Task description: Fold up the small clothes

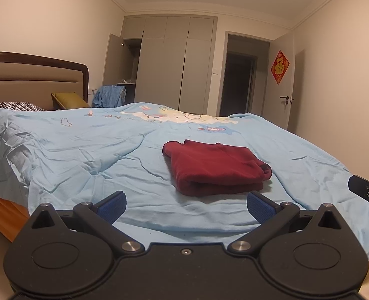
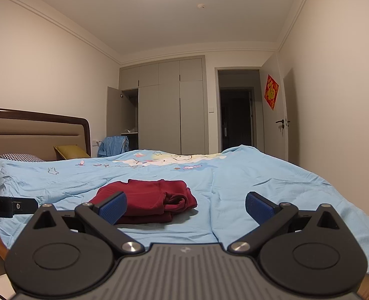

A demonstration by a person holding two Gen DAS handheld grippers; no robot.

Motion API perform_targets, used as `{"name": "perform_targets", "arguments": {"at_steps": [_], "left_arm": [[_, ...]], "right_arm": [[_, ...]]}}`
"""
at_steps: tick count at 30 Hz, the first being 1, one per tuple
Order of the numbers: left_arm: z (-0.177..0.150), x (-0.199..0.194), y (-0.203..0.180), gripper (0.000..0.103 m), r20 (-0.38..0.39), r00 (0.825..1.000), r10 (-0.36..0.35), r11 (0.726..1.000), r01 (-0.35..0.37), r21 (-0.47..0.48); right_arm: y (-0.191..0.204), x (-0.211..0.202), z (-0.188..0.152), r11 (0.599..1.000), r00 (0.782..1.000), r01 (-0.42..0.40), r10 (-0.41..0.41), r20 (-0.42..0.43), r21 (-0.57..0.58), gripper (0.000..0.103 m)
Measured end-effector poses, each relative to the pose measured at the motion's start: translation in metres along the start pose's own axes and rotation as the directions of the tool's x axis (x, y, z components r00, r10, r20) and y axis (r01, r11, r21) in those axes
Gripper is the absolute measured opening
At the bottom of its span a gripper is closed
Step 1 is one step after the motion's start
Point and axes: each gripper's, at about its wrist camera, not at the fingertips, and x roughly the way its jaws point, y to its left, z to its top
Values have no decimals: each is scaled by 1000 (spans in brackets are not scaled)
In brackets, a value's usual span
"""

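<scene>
A dark red garment (image 1: 214,166) lies folded in a thick rectangle on the light blue bedsheet (image 1: 84,155). In the left wrist view my left gripper (image 1: 185,206) is open, its blue pads wide apart, held just short of the garment's near edge and not touching it. In the right wrist view the same red garment (image 2: 154,197) sits left of centre. My right gripper (image 2: 185,207) is open and empty, pulled back from the cloth, with its left pad in front of the garment's near left corner. Each gripper shows at the other view's edge.
The sheet is wrinkled, with a cartoon print at the far side. A padded headboard (image 1: 34,80), a yellow-green cushion (image 1: 71,100) and a checked pillow are at the left. Beyond the bed stand grey wardrobes (image 1: 169,70), an open doorway (image 1: 244,77) and a white door.
</scene>
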Motion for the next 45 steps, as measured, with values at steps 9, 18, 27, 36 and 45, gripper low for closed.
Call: {"name": "perform_targets", "arguments": {"at_steps": [9,18,27,36,45], "left_arm": [[0,0,0,102,-3,1000,1,1000,-1,-1],[0,0,0,102,-3,1000,1,1000,-1,-1],[0,0,0,102,-3,1000,2,1000,-2,-1],[0,0,0,102,-3,1000,2,1000,-2,-1],[0,0,0,102,-3,1000,2,1000,-2,0]], "right_arm": [[0,0,-1,1000,1000,0,0,0,2,103],[0,0,-1,1000,1000,0,0,0,3,103],[1,1,-3,1000,1000,-1,1,-8,6,103],[2,1,-3,1000,1000,-1,1,-9,8,103],[2,1,-3,1000,1000,-1,1,-10,9,103]]}}
